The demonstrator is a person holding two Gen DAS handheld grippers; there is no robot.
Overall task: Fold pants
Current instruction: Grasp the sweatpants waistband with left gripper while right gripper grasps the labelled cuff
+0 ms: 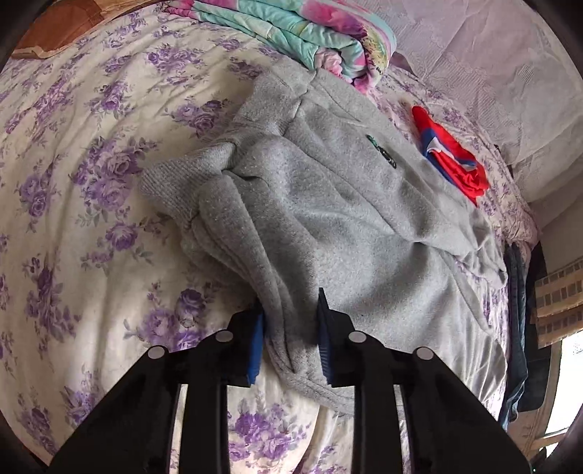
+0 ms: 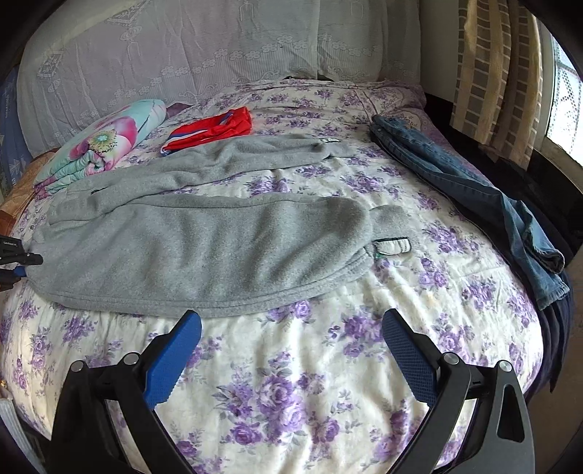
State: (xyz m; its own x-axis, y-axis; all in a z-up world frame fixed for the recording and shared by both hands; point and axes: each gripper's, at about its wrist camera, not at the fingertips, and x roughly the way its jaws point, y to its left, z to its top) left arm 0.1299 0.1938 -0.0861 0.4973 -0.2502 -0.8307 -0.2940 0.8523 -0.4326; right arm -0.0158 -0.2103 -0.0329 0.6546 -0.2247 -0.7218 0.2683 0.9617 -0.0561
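Grey fleece pants [image 1: 328, 204] lie on the flowered bed sheet [image 1: 73, 182]. My left gripper [image 1: 291, 328] is shut on a fold of the grey pants at their near edge, with fabric bunched between the blue pads. In the right wrist view the grey pants [image 2: 204, 240] stretch across the bed, legs pointing right, the near leg doubled over with a white label [image 2: 391, 246] showing. The left gripper [image 2: 18, 262] shows at the far left edge at the waist end. My right gripper [image 2: 291, 350] is open and empty over bare sheet, just in front of the near hem.
A red and blue garment [image 1: 450, 156] [image 2: 211, 129] lies beyond the pants. A rolled flowered quilt [image 1: 291, 32] [image 2: 102, 146] lies at the head end. Blue jeans [image 2: 473, 197] hang along the bed's right edge. Lace pillows [image 2: 182, 54] and a curtain [image 2: 495, 73] stand behind.
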